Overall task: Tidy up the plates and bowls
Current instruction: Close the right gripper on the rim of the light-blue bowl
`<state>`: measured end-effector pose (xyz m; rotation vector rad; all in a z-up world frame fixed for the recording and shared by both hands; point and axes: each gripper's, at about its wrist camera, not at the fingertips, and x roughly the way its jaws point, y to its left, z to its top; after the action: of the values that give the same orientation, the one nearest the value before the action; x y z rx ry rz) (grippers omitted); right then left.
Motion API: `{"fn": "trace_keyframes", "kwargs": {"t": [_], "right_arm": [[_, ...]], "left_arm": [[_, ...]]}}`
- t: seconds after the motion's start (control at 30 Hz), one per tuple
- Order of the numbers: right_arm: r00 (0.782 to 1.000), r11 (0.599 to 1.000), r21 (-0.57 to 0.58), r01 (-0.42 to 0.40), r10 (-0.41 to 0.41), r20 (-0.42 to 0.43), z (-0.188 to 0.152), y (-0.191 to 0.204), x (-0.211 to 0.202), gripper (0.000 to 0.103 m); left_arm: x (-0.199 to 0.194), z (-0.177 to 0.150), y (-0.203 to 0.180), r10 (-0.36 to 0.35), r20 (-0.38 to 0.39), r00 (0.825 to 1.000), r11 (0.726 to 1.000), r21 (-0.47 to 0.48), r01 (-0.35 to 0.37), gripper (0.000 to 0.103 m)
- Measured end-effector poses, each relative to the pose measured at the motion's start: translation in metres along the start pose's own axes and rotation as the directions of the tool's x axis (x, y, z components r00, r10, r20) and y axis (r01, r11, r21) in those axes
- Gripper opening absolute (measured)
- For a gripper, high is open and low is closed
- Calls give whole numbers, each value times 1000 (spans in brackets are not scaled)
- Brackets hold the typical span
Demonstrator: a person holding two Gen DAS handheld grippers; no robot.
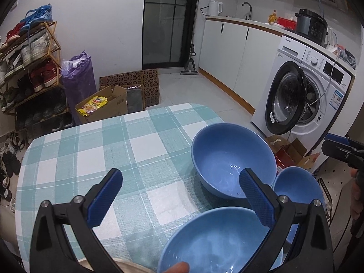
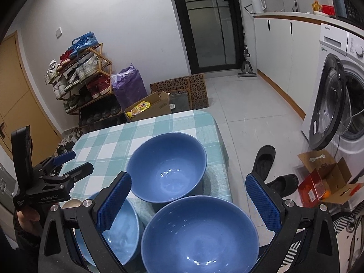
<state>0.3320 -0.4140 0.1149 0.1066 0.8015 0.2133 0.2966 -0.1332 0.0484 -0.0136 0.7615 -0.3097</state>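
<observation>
— Nearest the right gripper (image 2: 187, 199), what sits on the table?

— Three blue bowls. The near bowl (image 2: 200, 234) lies right under its spread, empty fingers, close to the table's (image 2: 145, 127) right edge. A paler bowl (image 2: 120, 229) sits just left of it, and the far bowl (image 2: 167, 167) just behind, all close together, possibly touching.

— And the left gripper (image 1: 179, 195)?

— Also wide open, holding nothing, above the checked cloth (image 1: 91, 150). In its view the pale bowl (image 1: 218, 241) is closest, with a fingertip (image 1: 179, 267) at its rim.

— Any free room?

— The left and far parts of the cloth are bare. Off the right edge the floor holds a pair of black slippers (image 2: 270, 170) and an open cardboard box (image 2: 325, 182).

— Further out?

— A washing machine (image 1: 304, 95) with its door hanging open, marked "Galanz". Past the table's far edge, a box with a yellow packet (image 1: 95, 104), a purple bag (image 1: 78, 79) and a shoe rack (image 1: 29, 68). At the back, a dark glass door (image 1: 166, 22), and a white kettle (image 1: 215, 8) on the counter.

— Other writing?

— "GenRobot.AI" on the left gripper's body, seen from the right camera.
</observation>
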Motion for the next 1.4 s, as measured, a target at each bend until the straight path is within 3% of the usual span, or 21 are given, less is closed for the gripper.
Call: {"fn": "trace_keyframes", "kwargs": {"t": [0.27, 0.6, 0.9, 1.4], "right_arm": [[999, 1000, 22, -6, 7, -50, 6, -9, 29, 102], [992, 999, 54, 4, 3, -126, 8, -15, 68, 102], [983, 997, 77, 3, 11, -182, 8, -24, 100, 93], [969, 998, 61, -12, 27, -245, 3, -22, 133, 72]], "left_arm": [[21, 6, 0, -24, -37, 999, 1000, 9, 24, 103], [44, 8, 0, -2, -85, 996, 1000, 15, 4, 103], [67, 7, -1, -10, -137, 990, 1000, 12, 12, 101], [87, 6, -11, -16, -193, 981, 998, 50, 26, 68]]}}
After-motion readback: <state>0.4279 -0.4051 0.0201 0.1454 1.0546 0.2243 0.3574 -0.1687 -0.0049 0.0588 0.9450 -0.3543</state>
